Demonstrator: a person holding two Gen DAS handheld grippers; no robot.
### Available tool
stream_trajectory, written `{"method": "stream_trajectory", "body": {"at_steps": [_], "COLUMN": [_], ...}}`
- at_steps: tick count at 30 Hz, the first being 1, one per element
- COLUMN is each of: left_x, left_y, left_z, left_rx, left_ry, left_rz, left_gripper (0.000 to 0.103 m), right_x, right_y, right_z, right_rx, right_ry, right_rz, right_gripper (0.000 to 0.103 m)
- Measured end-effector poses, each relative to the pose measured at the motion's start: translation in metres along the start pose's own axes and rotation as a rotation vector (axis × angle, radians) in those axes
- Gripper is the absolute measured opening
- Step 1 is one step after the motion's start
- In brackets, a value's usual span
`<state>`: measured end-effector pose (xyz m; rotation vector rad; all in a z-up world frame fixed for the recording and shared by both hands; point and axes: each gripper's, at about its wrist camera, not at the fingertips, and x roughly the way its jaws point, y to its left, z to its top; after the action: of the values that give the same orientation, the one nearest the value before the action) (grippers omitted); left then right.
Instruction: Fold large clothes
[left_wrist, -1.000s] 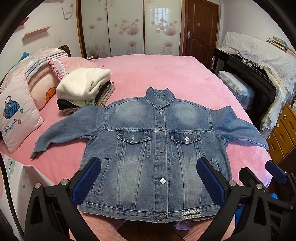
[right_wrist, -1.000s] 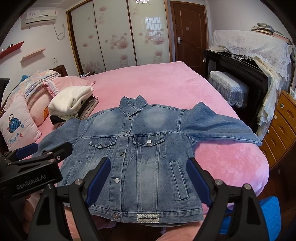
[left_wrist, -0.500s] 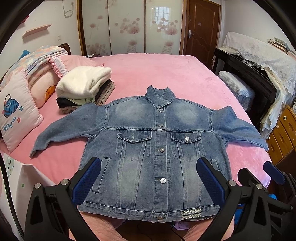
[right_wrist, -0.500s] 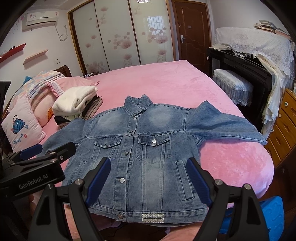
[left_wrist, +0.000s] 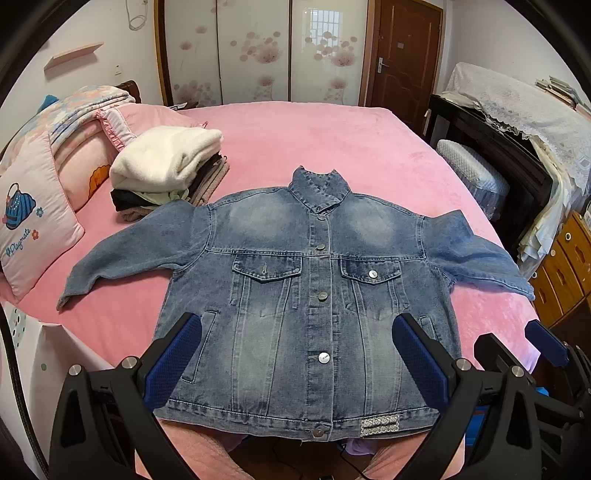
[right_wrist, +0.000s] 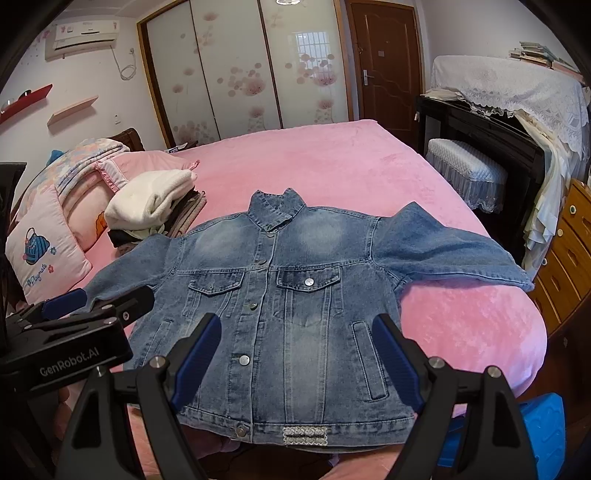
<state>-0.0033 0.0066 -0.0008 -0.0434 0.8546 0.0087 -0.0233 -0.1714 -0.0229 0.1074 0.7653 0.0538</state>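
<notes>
A blue denim jacket (left_wrist: 314, 288) lies flat and buttoned, front up, on the pink bed (left_wrist: 314, 140), both sleeves spread out to the sides; it also shows in the right wrist view (right_wrist: 295, 295). My left gripper (left_wrist: 295, 354) is open and empty, held above the jacket's lower hem. My right gripper (right_wrist: 295, 354) is open and empty, also above the hem, beside the left one. The right gripper's tip shows at the right edge of the left wrist view (left_wrist: 546, 347). The left gripper body shows at the left of the right wrist view (right_wrist: 74, 325).
A stack of folded clothes with a white fleece on top (left_wrist: 166, 162) sits at the bed's left. Pink pillows (left_wrist: 33, 221) lie further left. A dark piano with a lace cover (left_wrist: 517, 122), a padded stool (left_wrist: 472, 173) and a wooden dresser (left_wrist: 569, 266) stand to the right.
Both grippers have drifted slightly, so the view shifts a little. The jacket has not moved and both stay open.
</notes>
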Motion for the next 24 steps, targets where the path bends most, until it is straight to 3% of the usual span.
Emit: {"method": "stream_trajectory", "body": {"at_steps": [24], "left_x": [0.0036], "left_y": [-0.0014], "left_z": [-0.0019], "left_rx": [0.002], "left_ry": [0.012], "left_rz": [-0.010], "left_gripper": [0.102], "right_x": [-0.0016], "right_y": [-0.0004], "right_z": [-0.0009], "right_rx": [-0.004], "right_ry": [-0.002], "right_rz": [-0.008], "right_gripper": [0.085]}}
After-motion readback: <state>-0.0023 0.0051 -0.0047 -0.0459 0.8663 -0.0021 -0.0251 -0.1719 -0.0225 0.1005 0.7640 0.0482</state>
